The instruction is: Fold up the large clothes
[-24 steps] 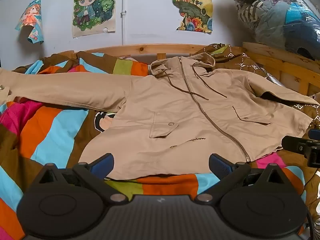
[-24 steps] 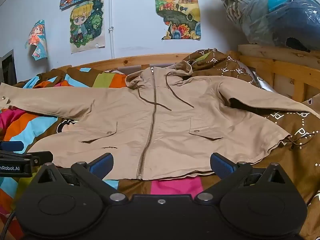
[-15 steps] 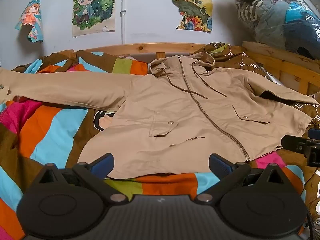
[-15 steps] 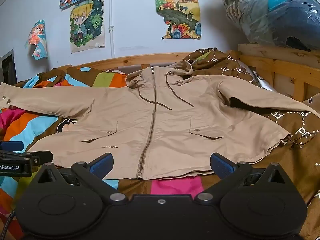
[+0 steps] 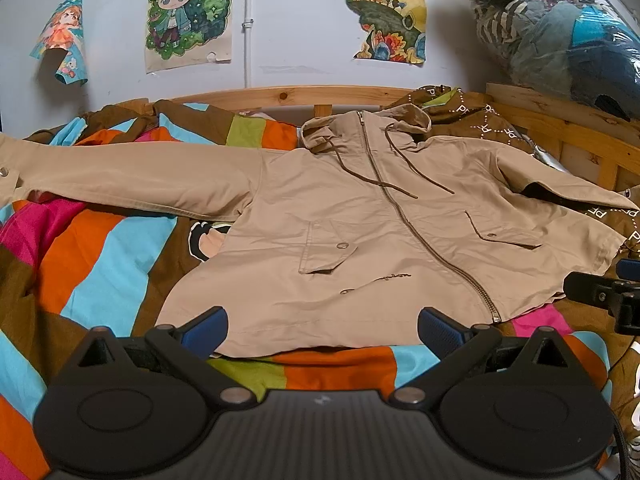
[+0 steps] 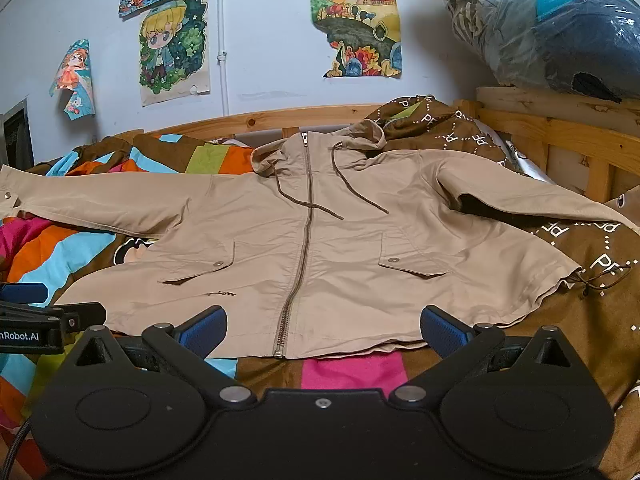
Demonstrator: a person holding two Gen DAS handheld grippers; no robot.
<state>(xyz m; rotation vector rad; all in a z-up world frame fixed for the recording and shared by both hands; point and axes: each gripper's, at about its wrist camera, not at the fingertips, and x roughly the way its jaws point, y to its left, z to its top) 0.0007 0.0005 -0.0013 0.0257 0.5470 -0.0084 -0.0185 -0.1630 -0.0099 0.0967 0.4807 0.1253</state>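
Observation:
A tan hooded jacket (image 5: 360,216) lies spread flat and zipped on the bed, front up, hood toward the wall, both sleeves stretched out sideways; it also shows in the right wrist view (image 6: 320,248). My left gripper (image 5: 322,326) is open and empty just short of the jacket's bottom hem, left of the zipper. My right gripper (image 6: 322,326) is open and empty at the hem, near the zipper's lower end (image 6: 279,350). Each gripper shows at the edge of the other's view.
A striped multicolour blanket (image 5: 100,256) covers the bed. A brown patterned quilt (image 6: 592,248) lies on the right under the right sleeve. A wooden bed rail (image 5: 280,94) runs along the back and right. Bagged bedding (image 6: 552,24) sits on the upper right.

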